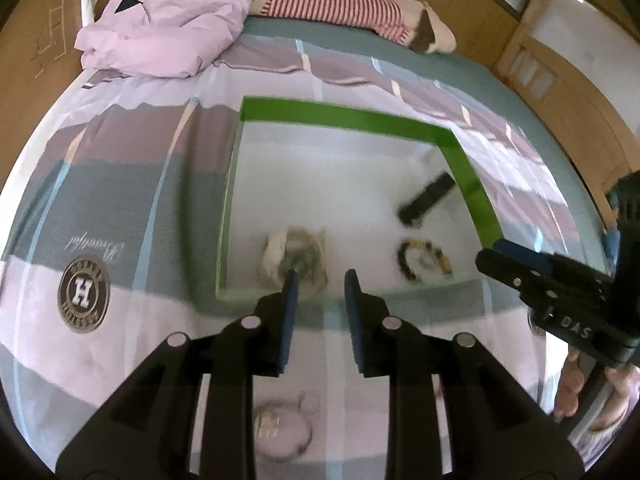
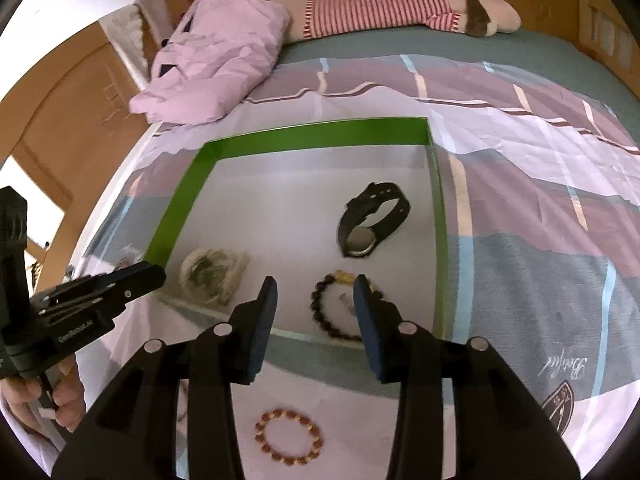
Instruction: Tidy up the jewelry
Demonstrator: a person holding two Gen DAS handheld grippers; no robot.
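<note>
Both your claws, left claw and right claw, are apart and empty because the red bead bracelet on the bed near you waits outside the green box.

You've got a green-walled, white-floored box, black watch, dark-brown bead bracelet, red-and-gold bracelet, striped pastel bedspread.

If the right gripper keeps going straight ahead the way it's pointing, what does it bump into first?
Probably the dark bead bracelet inside the green box. It lies just ahead of the open right gripper, though the box's near edge might come first; depth is hard to judge here.
</note>
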